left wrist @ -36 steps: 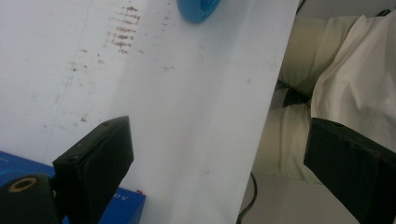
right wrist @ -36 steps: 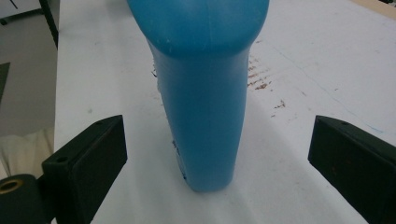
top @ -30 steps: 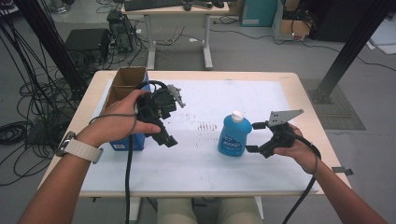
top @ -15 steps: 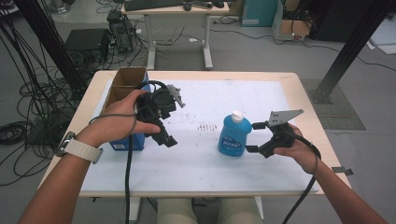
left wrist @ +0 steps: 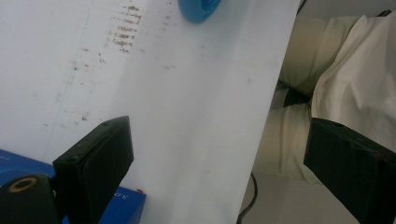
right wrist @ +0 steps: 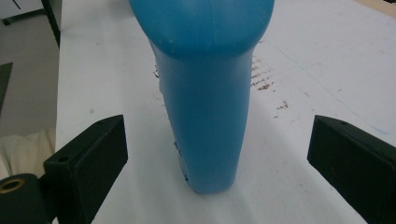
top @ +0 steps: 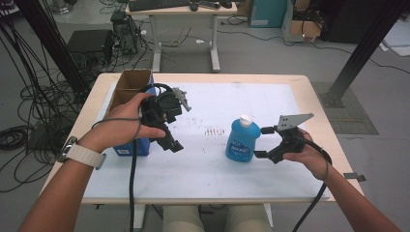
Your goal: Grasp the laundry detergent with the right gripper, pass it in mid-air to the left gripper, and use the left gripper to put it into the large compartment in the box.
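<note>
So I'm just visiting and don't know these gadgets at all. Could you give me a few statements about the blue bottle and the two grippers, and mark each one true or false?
1. The blue bottle stands upright on the white table cover. True.
2. The right gripper is clamped shut on the bottle. False: its jaws are wide apart, one on each side of the bottle, with gaps showing in the right gripper view.
3. The left gripper holds nothing. True: its jaws are open over bare cover.
4. The bottle's cap is red. False: it is white.
5. The blue box lies by the right hand. False: it lies by the left hand.
</note>
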`<state>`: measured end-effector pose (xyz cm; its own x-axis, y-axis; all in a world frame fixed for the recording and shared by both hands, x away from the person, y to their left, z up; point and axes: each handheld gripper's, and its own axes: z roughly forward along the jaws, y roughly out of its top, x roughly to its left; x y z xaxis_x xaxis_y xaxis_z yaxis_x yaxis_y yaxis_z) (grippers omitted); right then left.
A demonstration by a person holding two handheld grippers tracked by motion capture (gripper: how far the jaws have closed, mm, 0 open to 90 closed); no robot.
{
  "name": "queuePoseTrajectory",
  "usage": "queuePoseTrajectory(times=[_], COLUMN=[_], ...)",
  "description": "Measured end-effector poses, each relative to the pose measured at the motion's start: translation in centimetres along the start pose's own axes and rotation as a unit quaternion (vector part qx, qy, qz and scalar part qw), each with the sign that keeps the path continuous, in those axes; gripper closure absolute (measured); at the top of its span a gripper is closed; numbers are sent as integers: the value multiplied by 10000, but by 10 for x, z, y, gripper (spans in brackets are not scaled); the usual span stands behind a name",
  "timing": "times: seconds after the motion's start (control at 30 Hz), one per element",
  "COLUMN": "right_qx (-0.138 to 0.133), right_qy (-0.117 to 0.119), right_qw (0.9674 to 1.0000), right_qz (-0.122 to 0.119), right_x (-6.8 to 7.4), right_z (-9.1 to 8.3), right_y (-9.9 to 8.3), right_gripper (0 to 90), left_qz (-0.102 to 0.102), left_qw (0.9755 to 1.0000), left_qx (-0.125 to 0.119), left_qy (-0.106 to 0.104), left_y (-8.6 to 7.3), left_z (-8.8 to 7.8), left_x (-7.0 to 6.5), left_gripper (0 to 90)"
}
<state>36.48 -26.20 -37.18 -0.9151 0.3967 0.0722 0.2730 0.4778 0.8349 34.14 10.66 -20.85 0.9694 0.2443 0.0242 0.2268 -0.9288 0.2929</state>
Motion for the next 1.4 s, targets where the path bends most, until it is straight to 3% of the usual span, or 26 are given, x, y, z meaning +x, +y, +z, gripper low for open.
queuePoseTrajectory(times=[0.8,1.4], right_qx=[-110,-304], right_qy=[-28,-50], right_qw=[9999,9995], right_qz=[109,37], right_x=[0,2], right_z=[13,30], right_y=[-4,-4], right_gripper=[50,38], left_qz=[-6,-43], left_qw=[10000,10000], left_qx=[3,4], left_qy=[-27,-42], left_y=[-2,-3], left_z=[3,4], left_x=[1,2], left_gripper=[86,85])
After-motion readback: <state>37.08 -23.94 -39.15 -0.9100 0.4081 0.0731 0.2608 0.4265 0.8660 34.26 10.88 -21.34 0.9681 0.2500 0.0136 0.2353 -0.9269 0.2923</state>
